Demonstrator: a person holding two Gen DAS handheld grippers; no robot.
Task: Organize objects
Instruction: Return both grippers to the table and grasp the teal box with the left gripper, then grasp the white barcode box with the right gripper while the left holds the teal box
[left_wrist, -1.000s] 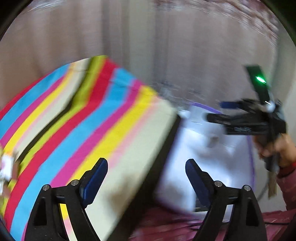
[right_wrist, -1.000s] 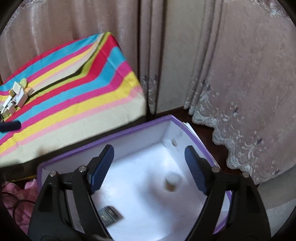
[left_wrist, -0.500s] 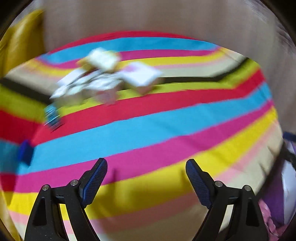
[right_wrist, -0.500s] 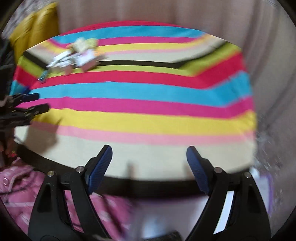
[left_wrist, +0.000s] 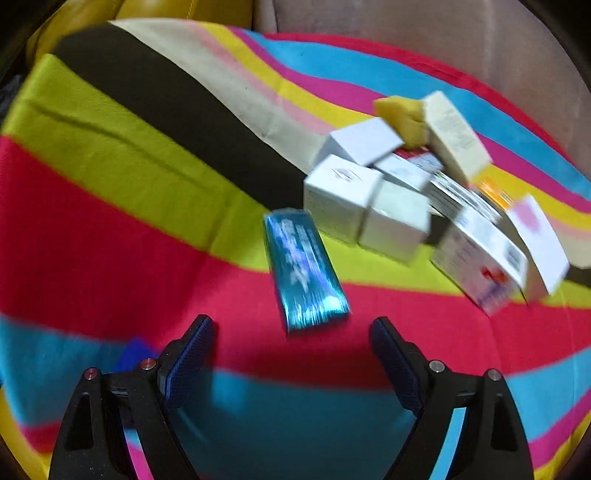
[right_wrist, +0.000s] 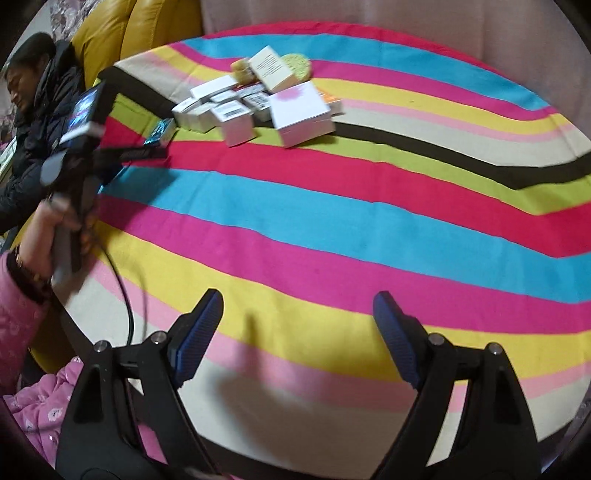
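A shiny blue flat box (left_wrist: 304, 271) lies on the striped cloth just ahead of my open, empty left gripper (left_wrist: 291, 350). Behind it is a pile of several white boxes (left_wrist: 373, 199) with a yellow sponge (left_wrist: 400, 118) on top. In the right wrist view the same pile (right_wrist: 258, 107) sits at the far side of the table, with the blue box (right_wrist: 159, 132) at its left. My left gripper (right_wrist: 147, 151) reaches toward that box there. My right gripper (right_wrist: 297, 332) is open and empty over the near edge of the cloth.
The striped tablecloth (right_wrist: 332, 221) covers a round table. A person in a dark jacket (right_wrist: 33, 110) sits at the far left by a yellow sofa (right_wrist: 110, 33). Pink fabric (right_wrist: 40, 406) lies below the table's near left edge. Curtains hang behind.
Both grippers swung from the purple-edged white box beside the table to the table. The left gripper has closed in on the blue box and the pile. Both stay open.
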